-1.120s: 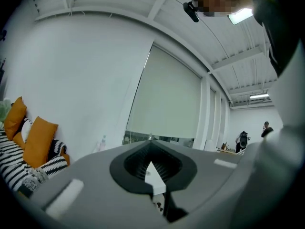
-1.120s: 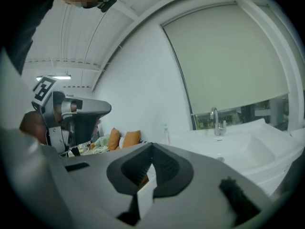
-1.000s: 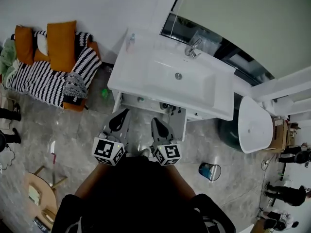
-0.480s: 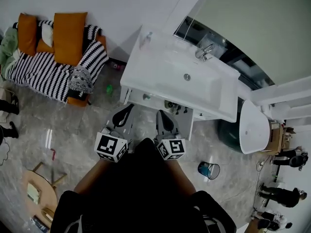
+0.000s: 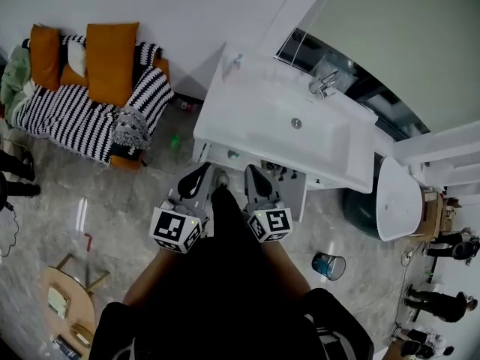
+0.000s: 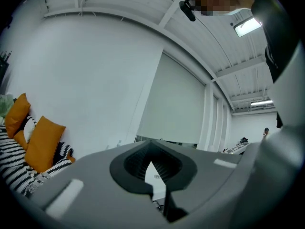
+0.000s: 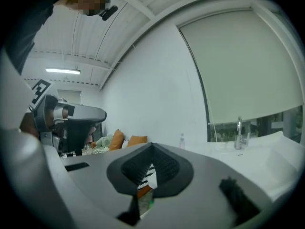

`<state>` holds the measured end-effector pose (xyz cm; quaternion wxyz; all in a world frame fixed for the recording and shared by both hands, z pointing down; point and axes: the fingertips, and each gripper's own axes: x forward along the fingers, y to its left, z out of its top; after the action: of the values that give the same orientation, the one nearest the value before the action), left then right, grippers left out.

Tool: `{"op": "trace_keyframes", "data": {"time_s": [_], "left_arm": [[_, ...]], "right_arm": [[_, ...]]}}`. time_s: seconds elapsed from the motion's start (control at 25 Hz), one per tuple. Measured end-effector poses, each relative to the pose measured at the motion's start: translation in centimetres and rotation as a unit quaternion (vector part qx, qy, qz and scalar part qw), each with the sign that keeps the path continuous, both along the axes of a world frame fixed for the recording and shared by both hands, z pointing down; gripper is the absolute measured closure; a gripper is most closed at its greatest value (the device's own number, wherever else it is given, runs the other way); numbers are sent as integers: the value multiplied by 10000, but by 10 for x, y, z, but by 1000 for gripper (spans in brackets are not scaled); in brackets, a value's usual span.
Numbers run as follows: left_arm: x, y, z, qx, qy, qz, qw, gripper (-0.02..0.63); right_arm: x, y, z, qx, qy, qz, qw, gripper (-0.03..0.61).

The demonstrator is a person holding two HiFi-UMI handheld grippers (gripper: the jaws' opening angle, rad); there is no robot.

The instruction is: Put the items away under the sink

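Observation:
The white sink unit [image 5: 247,130] stands ahead of me, with a faucet [image 5: 326,83] at its back and a small bottle [image 5: 237,61] on its left corner. Below the basin, an open shelf [image 5: 270,172] holds small dark items that I cannot make out. My left gripper [image 5: 201,169] and right gripper [image 5: 253,171] hover side by side just short of the unit's front edge. Both are shut with nothing in them. In the left gripper view the left gripper [image 6: 153,168] shows closed jaws. The right gripper [image 7: 148,168] looks the same, with the faucet [image 7: 240,133] beyond it.
A sofa [image 5: 82,118] with a striped blanket and orange cushions stands at the left. A green item [image 5: 175,141] lies on the floor by the sink unit. At the right are a white toilet [image 5: 397,199] and a blue bin [image 5: 328,265]. A round table [image 5: 64,302] is at the bottom left.
The sink unit has shifted right and slightly up in the head view as I moved. Both grippers stay shut and side by side, now a little higher in the picture.

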<state>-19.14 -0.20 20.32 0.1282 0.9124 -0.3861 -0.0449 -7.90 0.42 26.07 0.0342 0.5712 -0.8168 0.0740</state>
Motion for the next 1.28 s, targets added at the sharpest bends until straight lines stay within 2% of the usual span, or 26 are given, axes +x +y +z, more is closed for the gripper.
{"op": "trace_keyframes", "data": {"time_s": [0.36,0.88,1.12,1.28], "left_arm": [[7,-68,0,-42,-98,-410,9991,607],[43,-165,12,-191,-287,-558,9978,607],[56,-201,28,-431,-317,-629,9966,607],[71,-227,32,-387,-503,-641,9959,607]], "right_arm": [[9,-78,5,35,-140,-296,9995,563],[46,-194,28,-137,-78,-519,9985,563],[54,-242,50,-262,28,-680,9973,561],[58,-278,67,-376,75,-834,9958,560]]}}
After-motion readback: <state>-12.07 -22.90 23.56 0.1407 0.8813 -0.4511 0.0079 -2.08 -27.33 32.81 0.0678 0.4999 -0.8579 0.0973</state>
